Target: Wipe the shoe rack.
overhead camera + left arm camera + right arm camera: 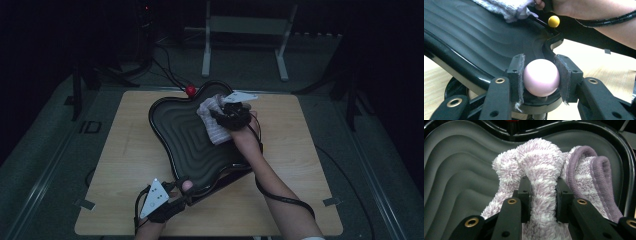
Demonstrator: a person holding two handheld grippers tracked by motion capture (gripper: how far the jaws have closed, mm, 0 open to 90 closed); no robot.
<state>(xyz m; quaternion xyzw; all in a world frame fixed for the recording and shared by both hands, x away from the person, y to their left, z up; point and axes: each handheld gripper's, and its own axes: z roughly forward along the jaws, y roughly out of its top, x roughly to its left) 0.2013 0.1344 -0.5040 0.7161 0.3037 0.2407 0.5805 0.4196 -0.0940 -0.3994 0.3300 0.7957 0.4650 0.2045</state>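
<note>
Nearest us, left gripper clamped on pink ball knob at near rim of black ridged tray. We see tray on wooden table. Right gripper pinches fluffy lilac-white cloth, pressed on tray's far part. Red ball knob at far rim.

The high view is very dim: the room around the table is almost black, and only the wooden top is lit a little from above. The two gripper views are much brighter, and a pale window glare is seen on the shiny rim of the black tray and on the pink ball. The fluffy towel is shown sharp, while the near jaws are a bit soft and blurred.
</note>
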